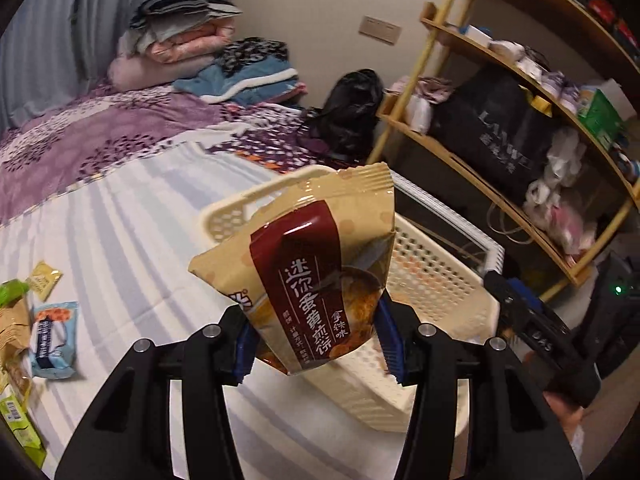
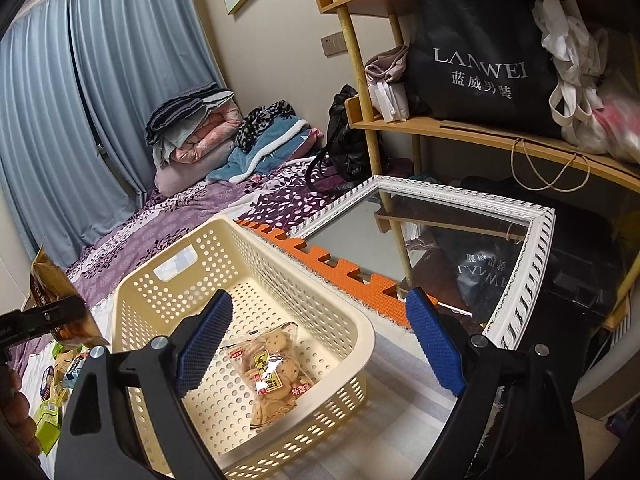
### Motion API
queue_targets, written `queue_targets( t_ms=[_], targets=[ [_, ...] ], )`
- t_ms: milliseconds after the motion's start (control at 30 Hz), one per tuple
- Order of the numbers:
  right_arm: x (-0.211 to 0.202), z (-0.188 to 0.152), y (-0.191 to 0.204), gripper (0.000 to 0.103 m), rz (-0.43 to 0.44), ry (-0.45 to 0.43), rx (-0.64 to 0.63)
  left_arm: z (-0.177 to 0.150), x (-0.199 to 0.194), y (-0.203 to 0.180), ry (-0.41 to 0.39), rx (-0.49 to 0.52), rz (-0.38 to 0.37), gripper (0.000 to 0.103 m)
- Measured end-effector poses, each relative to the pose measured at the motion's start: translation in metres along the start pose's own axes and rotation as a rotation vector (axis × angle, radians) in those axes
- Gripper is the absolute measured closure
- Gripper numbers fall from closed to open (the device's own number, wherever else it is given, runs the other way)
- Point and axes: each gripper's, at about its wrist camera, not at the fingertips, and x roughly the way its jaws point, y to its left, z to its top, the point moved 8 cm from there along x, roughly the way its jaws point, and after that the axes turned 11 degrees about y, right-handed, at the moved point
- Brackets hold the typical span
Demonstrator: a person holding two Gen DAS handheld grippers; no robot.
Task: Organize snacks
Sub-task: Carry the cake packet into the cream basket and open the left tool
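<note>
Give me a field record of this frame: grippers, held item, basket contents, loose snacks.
left gripper: shut on tan snack pouch, held above the bed
right gripper: open, nothing between the pads, over the basket
basket: cream, perforated, on the striped sheet
basket contents: one clear biscuit bag
loose snacks: several packets on the sheet, left wrist view's left edge

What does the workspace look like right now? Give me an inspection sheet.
Surface: striped bedsheet, purple quilt beyond.
Job's things: tan snack bag held up in front of the cream basket; biscuit pack inside the basket; loose snack packets on the sheet.
Clutter: folded bedding, black handbag.
Grippers: left tool shut on the tan snack bag; right tool open, empty, above the basket.
Cables: nothing seen.
Surroundings: wooden shelf, framed mirror, curtains.
</note>
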Motion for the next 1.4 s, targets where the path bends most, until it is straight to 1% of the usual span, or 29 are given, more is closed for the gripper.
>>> queue_targets(
  t_ms=[67,167,200,267,300,333,400,500,600,700,800,833,867,967,1033,1100,1167,1267,1400],
  targets=[
    [-0.002,0.0,-0.001,0.015,-0.001,-0.002,0.001,-0.003,0.007,-0.015,0.017,0.029,-0.019,0.051],
    [-0.004,0.0,-0.004,0.015,-0.004,-0.005,0.007,-0.012,0.02,-0.036,0.064,0.055,-0.07,0.05],
    [-0.004,0.0,-0.005,0.015,-0.005,-0.005,0.01,-0.014,0.025,-0.042,0.078,0.06,-0.084,0.046],
    [-0.006,-0.001,-0.006,0.015,-0.008,-0.007,0.014,-0.019,0.029,-0.052,0.091,0.073,-0.105,0.03],
    [-0.007,-0.001,-0.007,0.015,-0.008,-0.007,0.015,-0.019,0.028,-0.053,0.084,0.075,-0.101,0.015],
    [-0.007,-0.001,-0.008,0.015,-0.009,-0.008,0.016,-0.02,0.026,-0.053,0.068,0.076,-0.091,0.013],
    [-0.008,-0.001,-0.01,0.015,-0.012,-0.01,0.019,-0.018,0.023,-0.052,0.058,0.083,-0.074,0.013],
    [-0.008,-0.001,-0.011,0.015,-0.011,-0.007,0.026,-0.017,0.017,-0.041,0.054,0.06,-0.05,0.012],
    [-0.01,-0.002,-0.006,0.015,-0.005,-0.008,0.02,-0.015,0.012,-0.028,0.046,0.029,-0.03,0.009],
    [-0.012,-0.002,0.0,0.015,0.001,-0.011,0.007,-0.015,0.005,-0.018,0.025,0.025,0.008,0.008],
    [-0.015,-0.001,0.003,0.015,0.003,-0.015,0.003,-0.015,-0.003,-0.01,0.01,0.021,0.027,0.007],
    [-0.016,-0.001,0.004,0.015,0.003,-0.015,0.002,-0.016,-0.005,-0.008,0.005,0.021,0.036,0.005],
    [-0.018,-0.002,0.006,0.015,0.003,-0.016,0.0,-0.016,-0.008,-0.005,-0.001,0.02,0.049,0.003],
    [-0.021,-0.002,0.011,0.015,0.005,-0.019,-0.008,-0.018,-0.016,0.006,-0.015,0.019,0.108,0.003],
    [-0.024,-0.002,0.016,0.011,0.008,-0.022,-0.016,-0.019,-0.021,0.013,-0.024,0.014,0.139,0.003],
    [-0.027,-0.002,0.02,0.009,0.011,-0.027,-0.021,-0.021,-0.024,0.021,-0.025,0.002,0.168,0.003],
    [-0.029,-0.002,0.025,0.005,0.016,-0.03,-0.03,-0.023,-0.027,0.028,-0.022,-0.012,0.187,0.003],
    [-0.031,-0.002,0.033,0.005,0.021,-0.03,-0.044,-0.028,-0.033,0.039,-0.027,-0.029,0.205,0.003],
    [-0.034,-0.002,0.044,0.005,0.026,-0.029,-0.058,-0.033,-0.044,0.055,-0.043,-0.046,0.256,0.003]
  ],
)
